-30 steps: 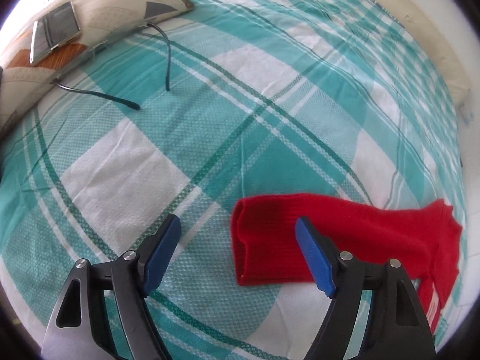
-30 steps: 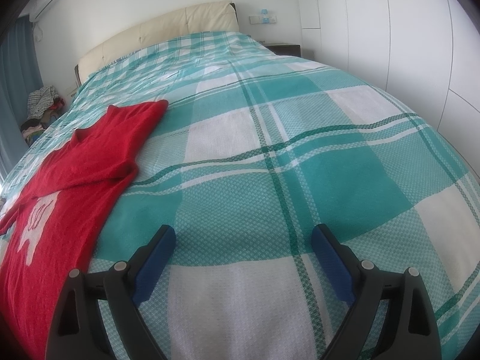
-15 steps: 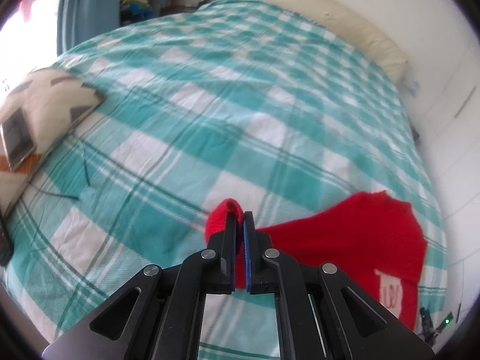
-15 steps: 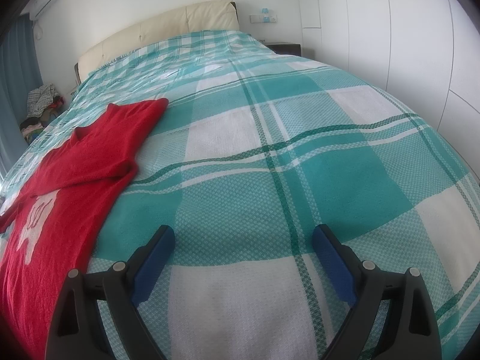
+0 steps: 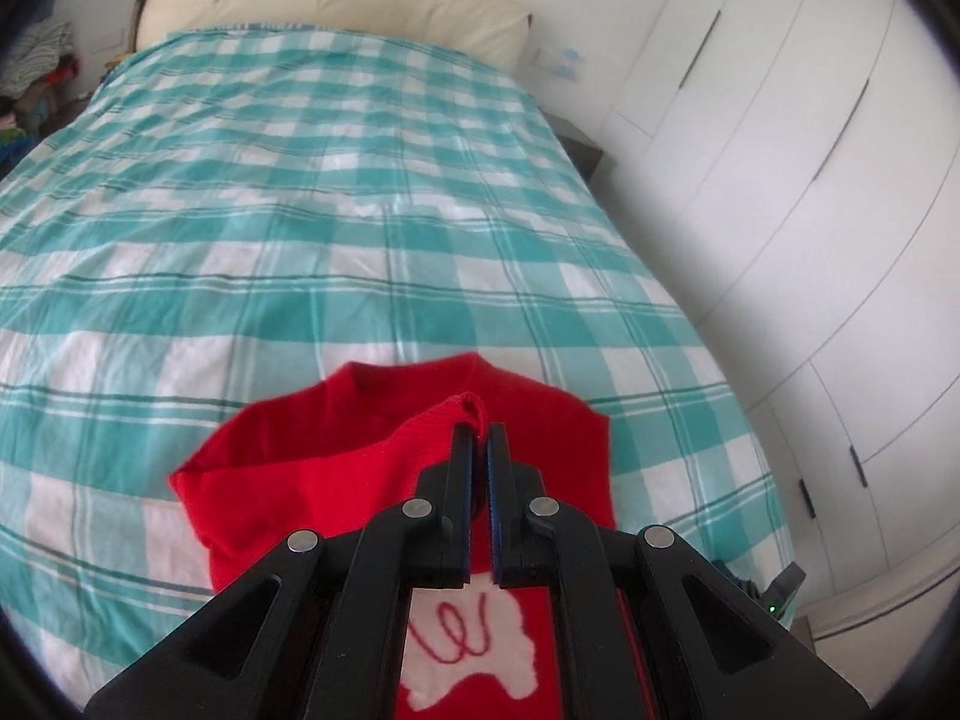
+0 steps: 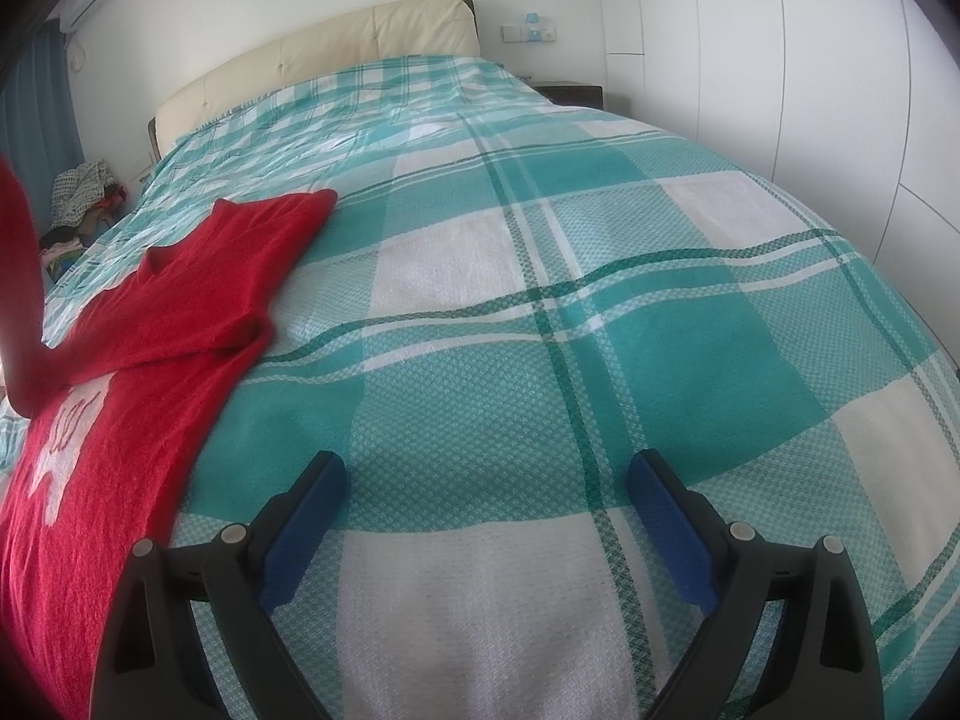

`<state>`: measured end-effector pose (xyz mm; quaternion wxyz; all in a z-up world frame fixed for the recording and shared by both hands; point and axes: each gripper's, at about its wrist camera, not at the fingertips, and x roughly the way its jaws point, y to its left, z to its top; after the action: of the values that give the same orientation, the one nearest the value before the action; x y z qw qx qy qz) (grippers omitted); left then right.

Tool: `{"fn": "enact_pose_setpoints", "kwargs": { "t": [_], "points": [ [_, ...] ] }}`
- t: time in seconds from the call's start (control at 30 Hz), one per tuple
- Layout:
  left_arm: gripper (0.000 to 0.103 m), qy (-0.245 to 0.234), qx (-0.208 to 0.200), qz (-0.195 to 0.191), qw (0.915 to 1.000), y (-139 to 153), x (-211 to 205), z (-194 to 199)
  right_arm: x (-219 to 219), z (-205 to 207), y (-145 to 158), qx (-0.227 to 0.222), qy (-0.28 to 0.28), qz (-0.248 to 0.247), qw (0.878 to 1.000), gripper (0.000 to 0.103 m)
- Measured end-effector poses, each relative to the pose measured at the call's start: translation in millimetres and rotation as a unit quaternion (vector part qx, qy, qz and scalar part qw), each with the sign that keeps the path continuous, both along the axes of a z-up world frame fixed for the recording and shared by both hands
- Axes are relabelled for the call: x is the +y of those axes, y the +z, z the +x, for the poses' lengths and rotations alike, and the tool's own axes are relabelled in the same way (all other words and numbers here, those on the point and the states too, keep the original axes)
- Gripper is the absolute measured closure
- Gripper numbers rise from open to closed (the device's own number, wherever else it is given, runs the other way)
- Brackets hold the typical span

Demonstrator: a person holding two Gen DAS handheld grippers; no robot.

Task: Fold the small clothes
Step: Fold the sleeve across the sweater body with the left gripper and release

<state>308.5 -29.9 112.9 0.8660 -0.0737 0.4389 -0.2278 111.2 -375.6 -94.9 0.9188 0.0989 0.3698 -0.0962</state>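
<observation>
A small red sweater (image 5: 336, 468) with a white patch on its chest lies on the teal and white checked bed (image 5: 300, 210). My left gripper (image 5: 479, 438) is shut on the cuff of its sleeve (image 5: 462, 411) and holds the sleeve up over the sweater's body. In the right wrist view the sweater (image 6: 150, 324) lies at the left, its other sleeve stretched toward the headboard. My right gripper (image 6: 486, 486) is open and empty, low over bare bedcover to the right of the sweater.
A cream headboard (image 6: 312, 60) stands at the far end of the bed. White wardrobe doors (image 5: 780, 150) run along the right side. A pile of clothes (image 6: 81, 192) sits beside the bed at the far left.
My left gripper shut on the sleeve cuff, lifted it and swung it across over the sweater's body. My right gripper has stayed open and nearly still.
</observation>
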Motion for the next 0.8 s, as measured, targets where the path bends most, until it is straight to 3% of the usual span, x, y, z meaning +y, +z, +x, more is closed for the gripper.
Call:
{"fn": "enact_pose_setpoints", "kwargs": {
  "t": [0.07, 0.13, 0.17, 0.2, 0.23, 0.33, 0.5, 0.67, 0.8],
  "points": [
    [0.099, -0.021, 0.027, 0.005, 0.9994, -25.3, -26.4, 3.4, 0.3, -0.2, 0.0, 0.0, 0.0, 0.001, 1.0, 0.008],
    [0.082, -0.024, 0.054, 0.012, 0.9982, -49.8, -43.7, 5.6, 0.1, 0.9, 0.0, 0.001, 0.0, 0.0, 1.0, 0.008],
    [0.052, -0.018, 0.065, 0.015, 0.9976, -59.8, -47.0, 6.1, 0.0, 0.7, 0.1, 0.001, 0.0, 0.0, 1.0, 0.008],
    [0.032, -0.007, 0.069, 0.014, 0.9975, -66.0, -47.6, 4.6, -0.2, 1.0, 0.0, 0.001, 0.0, 0.0, 1.0, 0.008],
    [0.027, 0.006, 0.066, 0.01, 0.9978, -69.0, -44.8, 1.2, -0.2, 0.8, 0.1, 0.001, 0.001, 0.0, 1.0, 0.008],
    [0.025, 0.02, 0.049, 0.019, 0.9984, -69.6, -30.1, -8.8, 0.0, 0.8, 0.1, 0.001, 0.001, 0.0, 1.0, 0.008],
    [0.007, 0.054, -0.015, 0.111, 0.9923, -71.2, 18.9, -42.3, 0.9, 1.1, -0.2, 0.003, 0.001, -0.002, 1.0, 0.007],
    [0.007, 0.115, -0.031, 0.214, 0.9695, -112.5, 81.7, -83.8, 1.7, 1.2, -0.5, 0.005, 0.001, -0.005, 1.0, 0.007],
    [0.007, 0.177, -0.034, 0.262, 0.9481, -152.8, 126.5, -102.9, 1.7, 1.9, -0.8, 0.006, 0.002, -0.007, 1.0, 0.007]
  ]
}}
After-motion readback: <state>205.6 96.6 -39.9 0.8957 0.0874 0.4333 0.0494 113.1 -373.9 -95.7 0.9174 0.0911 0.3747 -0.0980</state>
